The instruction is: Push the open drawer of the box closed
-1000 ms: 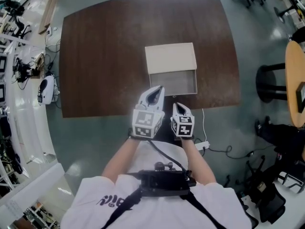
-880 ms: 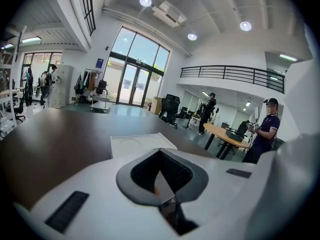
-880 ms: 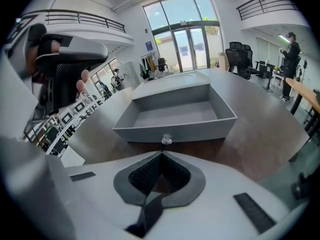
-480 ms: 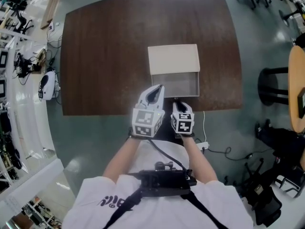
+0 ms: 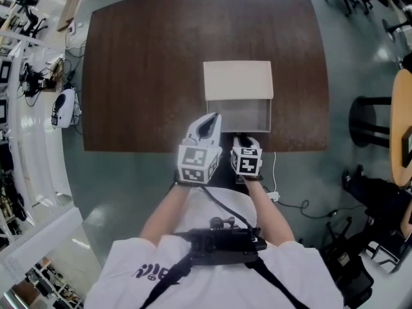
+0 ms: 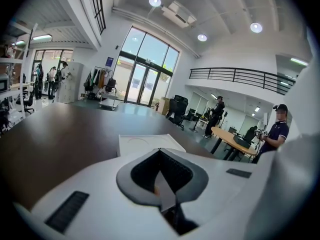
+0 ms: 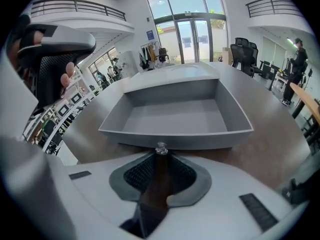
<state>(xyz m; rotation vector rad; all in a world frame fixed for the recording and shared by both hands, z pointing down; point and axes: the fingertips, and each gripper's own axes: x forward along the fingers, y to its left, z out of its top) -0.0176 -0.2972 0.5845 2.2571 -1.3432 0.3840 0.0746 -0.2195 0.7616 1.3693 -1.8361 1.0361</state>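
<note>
A pale box [image 5: 238, 79] sits on the dark brown table [image 5: 141, 76], its grey drawer [image 5: 245, 116] pulled out toward me. In the right gripper view the empty drawer [image 7: 175, 116] fills the middle, and its small clear knob [image 7: 161, 148] stands right at the tips of my right gripper [image 7: 161, 157], whose jaws are shut. I cannot tell whether the tips touch the knob. My right gripper [image 5: 243, 136] is at the drawer's front wall. My left gripper [image 5: 208, 125] is shut and hovers just left of the drawer; from the left gripper [image 6: 159, 150] only the box top [image 6: 145, 143] shows.
The table's near edge [image 5: 161, 150] lies under both grippers. A stool [image 5: 373, 118] and a round wooden table [image 5: 402, 127] stand to the right, with a cable and power strip [image 5: 273, 195] on the floor. People stand far off in the hall.
My right gripper has moved forward, closing the gap to the drawer's front. The drawer looks just as far out. The left gripper has hardly moved.
</note>
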